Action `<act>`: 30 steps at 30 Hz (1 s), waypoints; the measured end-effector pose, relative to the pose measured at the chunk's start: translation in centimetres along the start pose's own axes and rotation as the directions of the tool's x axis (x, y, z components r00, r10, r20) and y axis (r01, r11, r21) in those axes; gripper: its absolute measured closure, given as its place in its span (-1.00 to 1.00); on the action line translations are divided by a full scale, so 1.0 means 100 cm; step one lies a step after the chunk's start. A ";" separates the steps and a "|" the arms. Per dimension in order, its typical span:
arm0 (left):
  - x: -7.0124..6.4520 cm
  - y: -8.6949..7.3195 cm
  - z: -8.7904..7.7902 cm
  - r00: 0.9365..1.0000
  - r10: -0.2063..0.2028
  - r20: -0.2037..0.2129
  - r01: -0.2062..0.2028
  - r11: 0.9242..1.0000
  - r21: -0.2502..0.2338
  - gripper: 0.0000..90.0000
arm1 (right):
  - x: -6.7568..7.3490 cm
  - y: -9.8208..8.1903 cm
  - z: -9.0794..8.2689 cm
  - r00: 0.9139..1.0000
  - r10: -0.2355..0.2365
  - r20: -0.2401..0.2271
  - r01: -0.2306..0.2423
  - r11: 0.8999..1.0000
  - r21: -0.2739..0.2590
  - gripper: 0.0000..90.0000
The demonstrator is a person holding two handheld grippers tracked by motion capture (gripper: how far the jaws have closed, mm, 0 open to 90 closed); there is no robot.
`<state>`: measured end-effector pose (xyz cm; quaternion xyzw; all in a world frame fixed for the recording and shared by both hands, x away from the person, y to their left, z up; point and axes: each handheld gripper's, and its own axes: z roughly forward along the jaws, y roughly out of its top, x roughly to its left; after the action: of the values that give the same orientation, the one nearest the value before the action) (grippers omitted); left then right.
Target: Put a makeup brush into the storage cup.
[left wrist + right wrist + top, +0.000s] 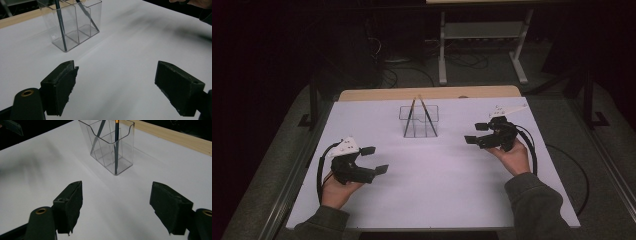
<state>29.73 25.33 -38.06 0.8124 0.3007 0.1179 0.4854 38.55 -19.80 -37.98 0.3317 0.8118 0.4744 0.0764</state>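
Clear plastic holder point(419, 121) with 2 pencils point(410, 117) stands between our left gripper point(376, 159) and right gripper point(475, 133), both jaws spread, empty, above the white counter point(437, 180).

The high view is dim, with the room beyond the white-topped bench point(432, 165) sunk almost into black; the white top is the brightest surface, evenly lit from above and free of glare. The picture is soft and slightly grainy. In both gripper views broad, blurred grey shadows smear across the white surface, and the clear plastic compartmented holder point(72, 22) gives faint reflections on its walls. The near black pads point(71, 206) look slightly soft.
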 end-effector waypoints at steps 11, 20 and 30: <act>-0.001 -0.001 0.000 1.000 0.006 -0.009 -0.006 1.000 0.001 -0.64 | 0.004 -0.007 -0.005 1.000 -0.001 0.002 0.001 1.000 -0.010 -0.47; 0.000 -0.001 -0.001 1.000 0.014 -0.014 -0.013 1.000 0.012 -0.65 | 0.009 -0.012 -0.009 1.000 -0.003 0.006 0.003 1.000 -0.023 -0.50; -0.002 -0.002 0.000 1.000 0.005 -0.017 -0.004 1.000 0.015 -0.66 | 0.014 -0.022 -0.016 1.000 0.009 0.016 -0.008 1.000 -0.022 -0.59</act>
<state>29.49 25.26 -38.22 0.8156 0.3039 0.1236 0.4766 35.78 -20.85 -38.65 0.3381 0.8044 0.4811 0.0848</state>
